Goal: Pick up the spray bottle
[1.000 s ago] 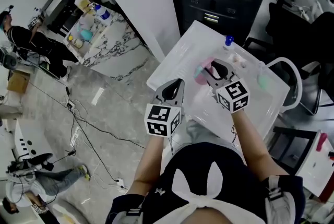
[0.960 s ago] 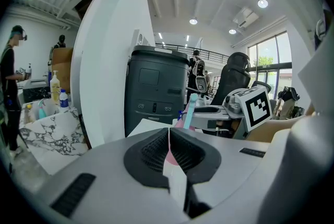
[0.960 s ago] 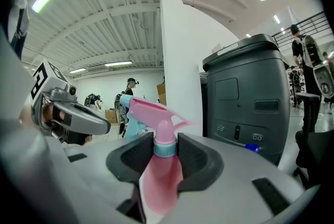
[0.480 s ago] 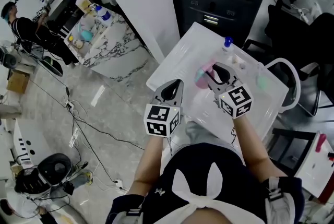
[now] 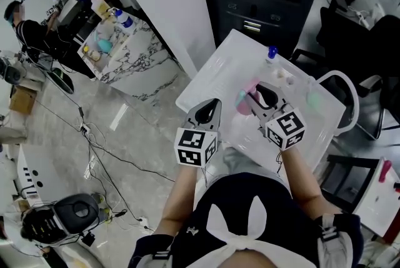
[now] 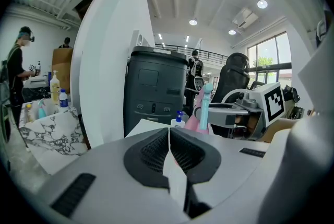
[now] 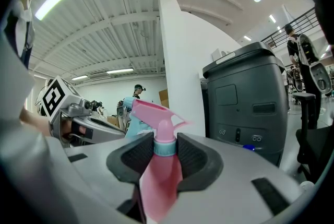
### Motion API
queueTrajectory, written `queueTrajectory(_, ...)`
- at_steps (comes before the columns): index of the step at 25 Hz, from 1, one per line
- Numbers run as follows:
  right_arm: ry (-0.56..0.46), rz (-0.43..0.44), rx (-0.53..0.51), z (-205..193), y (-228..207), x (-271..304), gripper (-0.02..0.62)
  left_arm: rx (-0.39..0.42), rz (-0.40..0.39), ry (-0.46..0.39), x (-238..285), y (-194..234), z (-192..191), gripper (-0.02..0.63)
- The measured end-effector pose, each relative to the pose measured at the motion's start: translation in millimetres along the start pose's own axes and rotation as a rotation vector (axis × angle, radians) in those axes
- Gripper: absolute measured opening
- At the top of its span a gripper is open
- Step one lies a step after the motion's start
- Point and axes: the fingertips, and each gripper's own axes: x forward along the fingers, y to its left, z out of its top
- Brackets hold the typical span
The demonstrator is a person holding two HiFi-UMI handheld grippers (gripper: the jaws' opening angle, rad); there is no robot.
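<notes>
Right gripper [image 7: 166, 149]: fingers clamped on the collar of the pink spray bottle [image 7: 156, 186], which is upright over the middle of the white desk [image 5: 209, 76]. Left gripper [image 6: 169, 151]: fingers together, empty, at the desk's near-left edge.

No legible text, brand, number or sign in any view. Black-and-white square marker patterns only, without characters, on the white cubes [image 5: 195, 148] of the left hand-held gripper [image 5: 211, 104] and the right hand-held gripper [image 5: 255, 95]. Labels on the distant plastic bottles [image 5: 123, 19] too small to read.
</notes>
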Motion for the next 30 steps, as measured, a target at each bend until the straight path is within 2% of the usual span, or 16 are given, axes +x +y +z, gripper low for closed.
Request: queueTrajectory(30,0.007,0.025,0.021,-11.4,18.6,-23.8,0.141,-0.007,-0.023,0.009,-5.2,-11.2,-6.0,0.032)
